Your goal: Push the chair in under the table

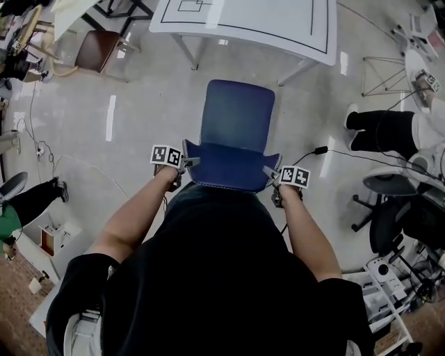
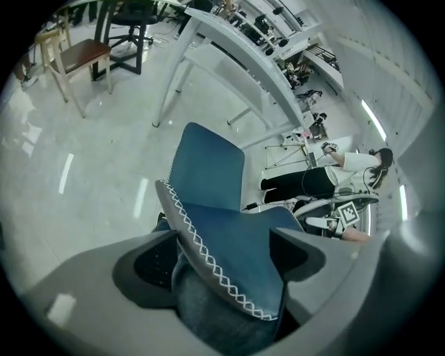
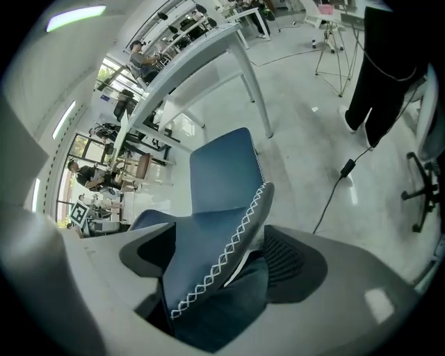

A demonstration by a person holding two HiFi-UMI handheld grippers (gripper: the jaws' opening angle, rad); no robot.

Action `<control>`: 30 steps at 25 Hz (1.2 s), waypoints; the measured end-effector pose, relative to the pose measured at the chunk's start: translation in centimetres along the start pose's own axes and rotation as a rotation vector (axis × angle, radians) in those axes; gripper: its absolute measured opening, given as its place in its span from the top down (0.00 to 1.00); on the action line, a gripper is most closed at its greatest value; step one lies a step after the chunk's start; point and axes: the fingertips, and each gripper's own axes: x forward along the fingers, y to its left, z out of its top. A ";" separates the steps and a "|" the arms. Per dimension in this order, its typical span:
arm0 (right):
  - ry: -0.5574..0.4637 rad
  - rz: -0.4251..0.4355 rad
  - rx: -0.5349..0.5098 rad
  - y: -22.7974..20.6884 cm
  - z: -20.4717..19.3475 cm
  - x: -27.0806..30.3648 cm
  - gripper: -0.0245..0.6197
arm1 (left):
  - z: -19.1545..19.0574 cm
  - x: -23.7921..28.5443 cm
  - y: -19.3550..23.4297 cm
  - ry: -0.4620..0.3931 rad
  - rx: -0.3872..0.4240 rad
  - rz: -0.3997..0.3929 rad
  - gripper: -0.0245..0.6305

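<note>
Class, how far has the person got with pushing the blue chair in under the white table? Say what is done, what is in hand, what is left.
Done: the person stands behind the chair, hands at the backrest corners.
In hand: the left gripper and right gripper are open, backrest edge between their jaws, not clamped.
Left: the whole push; the chair stands short of the table, floor showing between.

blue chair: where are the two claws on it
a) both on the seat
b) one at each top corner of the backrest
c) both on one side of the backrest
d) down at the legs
b: the left claw and the right claw each straddle a top corner of the backrest of the blue chair, jaws open around its stitched edge.
</note>
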 end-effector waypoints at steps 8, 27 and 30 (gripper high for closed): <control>0.035 -0.031 0.087 -2.0 -0.4 2.8 0.30 | 0.1 1.9 1.6 0.052 -0.021 0.032 0.17; 0.107 0.008 0.221 -3.0 -2.6 6.7 0.36 | -3.4 7.8 3.0 0.219 -0.192 -0.066 0.17; 0.118 0.027 0.185 -2.5 -2.8 6.7 0.42 | -3.8 7.9 2.9 0.237 -0.187 -0.086 0.17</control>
